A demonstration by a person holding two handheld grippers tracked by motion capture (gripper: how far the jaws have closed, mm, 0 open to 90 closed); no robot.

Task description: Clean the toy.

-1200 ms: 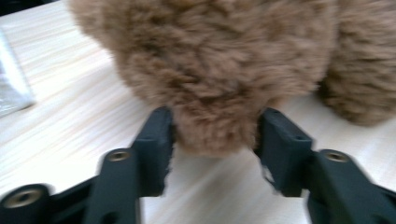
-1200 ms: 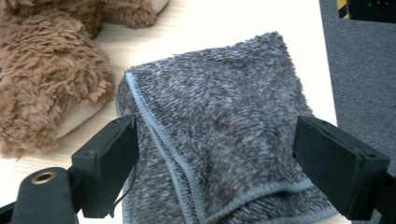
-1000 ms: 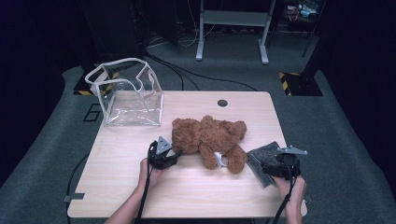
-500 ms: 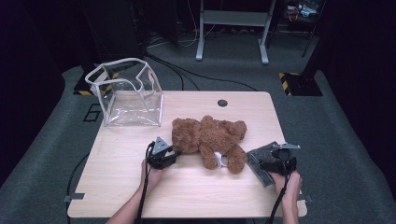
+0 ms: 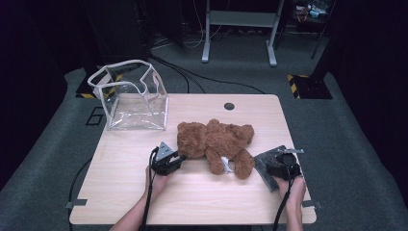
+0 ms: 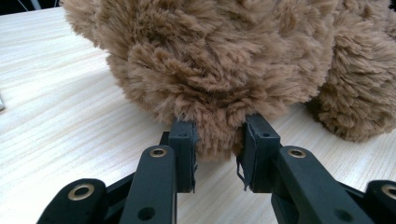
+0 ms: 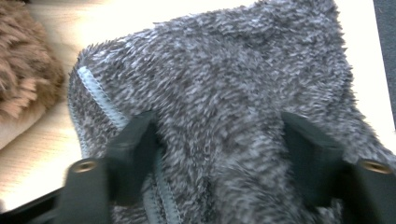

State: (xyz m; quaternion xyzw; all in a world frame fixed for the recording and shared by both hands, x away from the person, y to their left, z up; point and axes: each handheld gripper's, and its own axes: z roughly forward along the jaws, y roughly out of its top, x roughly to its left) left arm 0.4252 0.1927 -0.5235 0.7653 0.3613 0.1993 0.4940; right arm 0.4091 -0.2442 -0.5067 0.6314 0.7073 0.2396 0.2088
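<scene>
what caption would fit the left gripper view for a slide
Left gripper closing its black jaws on a tuft of the brown teddy bear lying on the wooden table.

Bare table (image 5: 144, 192) near the person; teddy bear (image 5: 216, 142) mid-table, clear bag (image 5: 130, 98) far left.

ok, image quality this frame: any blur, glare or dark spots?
High view: sharp table, floor around it near black. Left gripper view: crisp on the teddy bear. Right gripper view: motion blur on the grey cloth, tabletop blown out white at top.
</scene>
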